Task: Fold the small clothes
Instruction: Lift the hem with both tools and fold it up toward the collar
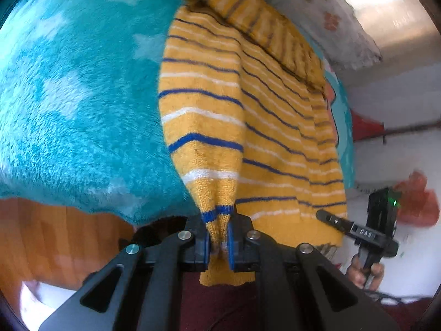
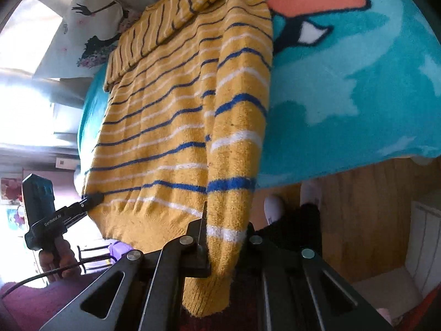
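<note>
- Nearest the lens: left gripper point(image 1: 219, 237), jaws nearly closed, pinching the left sleeve point(image 1: 204, 104) just above its blue-edged cuff. The knit is bunched into a narrow pleat between the pads, and the cuff end hangs out on the near side.
- Right gripper point(image 2: 224, 237): the right sleeve point(image 2: 239, 110) runs between its fingers and fills the gap. The jaws stand wider here than on the left, closed on thicker cloth. The cuff likewise hangs out towards the camera.
- The task item, a yellow sweater point(image 1: 275, 138) with blue and white stripes, lies flat on the teal fleece blanket point(image 1: 69, 96). Its hem is at the blanket's near edge and its neck is far from the cameras, towards a printed pillow point(image 2: 91, 27).
- Both sleeves lie straight down the sides of the body, one per claw. Judgement: gripping close to the cuffs gives control of each sleeve's free end, so it can be laid inward across the body.
- Judgement: early stage, since the body is not yet folded.
- Risk: the loose knit may stretch or drag the body off the edge towards the wooden floor point(image 1: 41, 234).
</note>
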The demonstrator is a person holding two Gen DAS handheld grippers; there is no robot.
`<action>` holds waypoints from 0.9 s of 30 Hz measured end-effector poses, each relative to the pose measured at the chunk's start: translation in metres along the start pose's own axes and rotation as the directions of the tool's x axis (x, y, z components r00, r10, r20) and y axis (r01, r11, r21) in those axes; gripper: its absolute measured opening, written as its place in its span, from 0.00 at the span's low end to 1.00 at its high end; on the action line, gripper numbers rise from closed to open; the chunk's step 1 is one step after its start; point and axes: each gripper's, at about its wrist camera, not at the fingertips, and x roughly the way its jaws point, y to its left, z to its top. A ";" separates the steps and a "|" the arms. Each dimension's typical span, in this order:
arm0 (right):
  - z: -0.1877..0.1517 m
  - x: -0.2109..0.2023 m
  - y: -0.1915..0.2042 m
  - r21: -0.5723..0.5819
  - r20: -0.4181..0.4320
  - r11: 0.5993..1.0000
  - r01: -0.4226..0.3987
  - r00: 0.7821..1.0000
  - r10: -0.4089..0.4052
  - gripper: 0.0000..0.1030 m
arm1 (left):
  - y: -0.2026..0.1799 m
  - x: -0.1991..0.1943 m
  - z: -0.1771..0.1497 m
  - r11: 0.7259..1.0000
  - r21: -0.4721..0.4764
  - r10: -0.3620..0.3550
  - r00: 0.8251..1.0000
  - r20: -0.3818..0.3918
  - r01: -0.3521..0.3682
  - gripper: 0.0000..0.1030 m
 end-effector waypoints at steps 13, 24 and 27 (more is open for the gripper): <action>0.137 -0.043 0.065 -0.181 0.188 0.983 -0.041 0.979 0.075 0.10 | -0.058 -0.014 0.134 0.995 0.096 -0.002 0.968 0.250 -0.023 0.09; 0.319 0.011 0.073 -0.158 0.170 0.986 -0.053 0.982 0.080 0.13 | -0.059 0.048 0.274 0.996 -0.048 0.085 0.971 0.225 -0.076 0.11; 0.350 0.030 0.067 -0.146 0.128 0.987 -0.068 0.988 0.087 0.16 | -0.045 0.056 0.297 0.993 -0.118 0.026 0.974 0.224 0.001 0.16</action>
